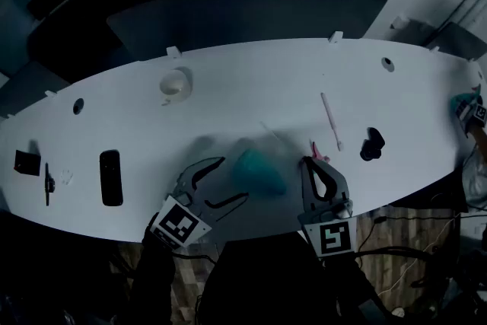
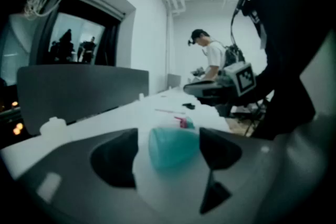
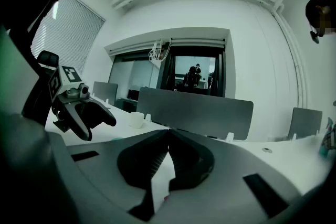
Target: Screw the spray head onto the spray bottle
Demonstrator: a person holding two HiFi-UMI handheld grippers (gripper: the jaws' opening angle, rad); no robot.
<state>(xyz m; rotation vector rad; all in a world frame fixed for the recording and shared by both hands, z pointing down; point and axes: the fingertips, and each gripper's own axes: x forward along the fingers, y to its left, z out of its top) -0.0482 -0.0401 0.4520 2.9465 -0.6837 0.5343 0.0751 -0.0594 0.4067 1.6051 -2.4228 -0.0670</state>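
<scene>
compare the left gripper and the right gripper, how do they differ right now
Jaws: the left gripper has its jaws spread wide; the right gripper has them closed together.
Contents: a teal bottle lies between the left gripper's jaws, apparently ungripped; the right gripper holds nothing.
Pose: in the head view the left gripper angles toward the right one, which points straight ahead.
Shared: both sit at the white table's near edge.

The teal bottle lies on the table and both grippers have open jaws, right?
Not both: the right gripper view shows the right gripper closed; only the left gripper is open. The teal bottle does lie on the table.
</scene>
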